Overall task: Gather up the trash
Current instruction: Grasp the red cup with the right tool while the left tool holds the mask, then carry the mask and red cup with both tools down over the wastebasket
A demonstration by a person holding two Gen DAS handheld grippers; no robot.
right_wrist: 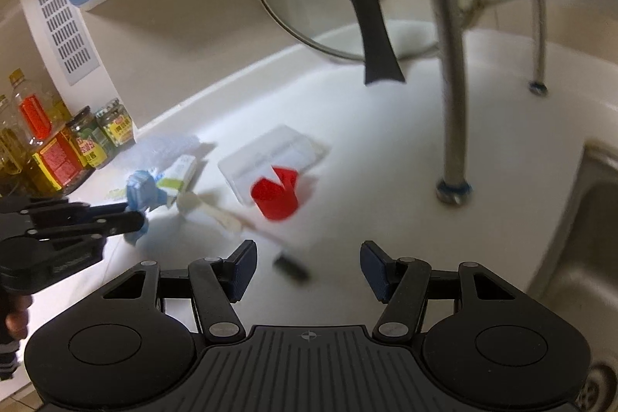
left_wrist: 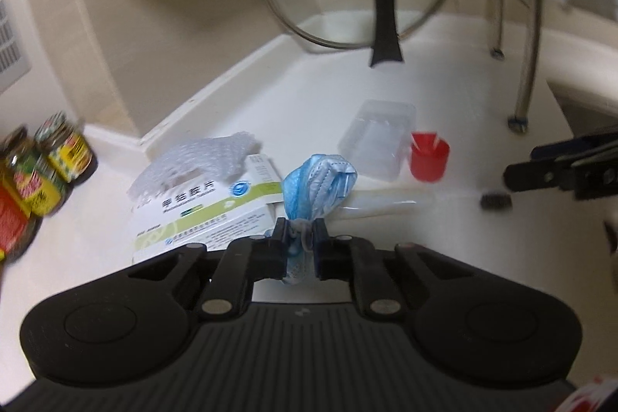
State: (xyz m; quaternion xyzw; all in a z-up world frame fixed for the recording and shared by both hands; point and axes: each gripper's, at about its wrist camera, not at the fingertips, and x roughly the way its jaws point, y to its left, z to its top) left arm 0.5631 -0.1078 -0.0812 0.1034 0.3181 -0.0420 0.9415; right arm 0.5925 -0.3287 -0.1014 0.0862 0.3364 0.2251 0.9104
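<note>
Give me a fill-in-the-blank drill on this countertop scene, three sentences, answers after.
1. The left gripper is shut on a crumpled ____ face mask.
2. The right gripper has its jaws ____.
3. The small cup beside the clear plastic tray is ____.

Missing words: blue; open; red

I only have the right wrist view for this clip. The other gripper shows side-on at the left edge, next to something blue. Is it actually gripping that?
Observer: Yes. In the left wrist view the left gripper is shut on the near end of a crumpled blue face mask.
Operator: And the blurry pale things just behind the blue?
Observer: A white-and-green cardboard medicine box lies flat on the counter, with a sheet of clear bubble wrap against its far side.
</note>
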